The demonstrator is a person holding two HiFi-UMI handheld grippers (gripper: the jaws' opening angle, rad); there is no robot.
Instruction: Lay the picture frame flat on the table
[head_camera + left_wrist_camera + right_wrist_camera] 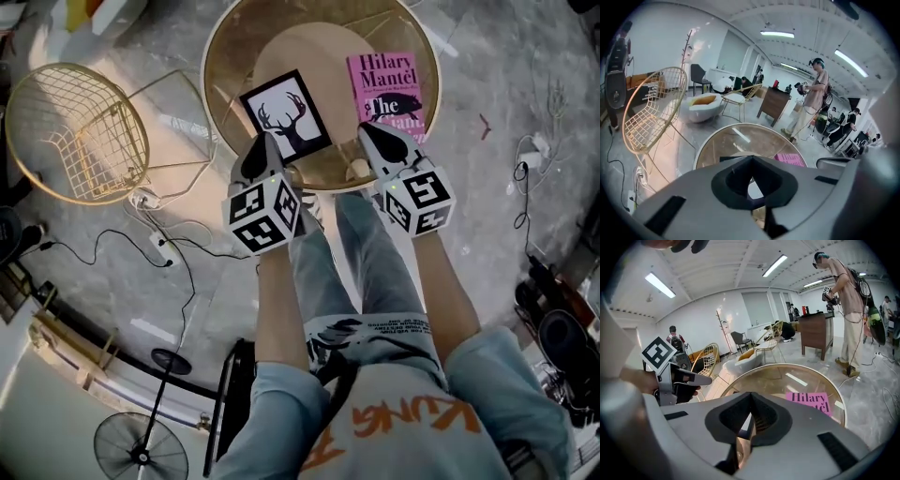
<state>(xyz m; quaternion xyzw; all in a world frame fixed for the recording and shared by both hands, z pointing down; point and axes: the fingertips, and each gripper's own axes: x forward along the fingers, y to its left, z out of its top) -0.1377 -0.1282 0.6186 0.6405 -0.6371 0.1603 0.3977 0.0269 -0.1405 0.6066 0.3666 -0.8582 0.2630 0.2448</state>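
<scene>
Round glass worktop (pixel 319 37) w/ gold rim, seen from above. Picture frame (pixel 286 114) sits on its near-left part: black border, white ground, black stag-head silhouette, face up toward the head cam and turned at an angle to the pink book (pixel 386 89). Can't tell if the frame is fully flat or propped. The book lies cover-up to the frame's right, a clear gap btwn them. L hand-held gripper (pixel 265 141) reaches in from the near side, tip right at the frame's near-left edge. Its own view shows the jaws brought together to a point, w/ a dark strip of frame edge just left of the tip and white showing behind. Can't tell if anything is nipped btwn the pads. R hand-held gripper (pixel 375 131) is over the near rim, tip just beside the book's near-left corner and apart from the frame. Its jaws are also closed to a point, nothing btwn them. Marker cubes on both face up, forearms bare, person in jeans below. On the floor to the left: gold wire chair (pixel 75 131), white cable and power strip (pixel 159 246), and a black fan (pixel 141 448) near the bottom. In the L gripper view another person (pixel 816 89) stands beyond the worktop.
</scene>
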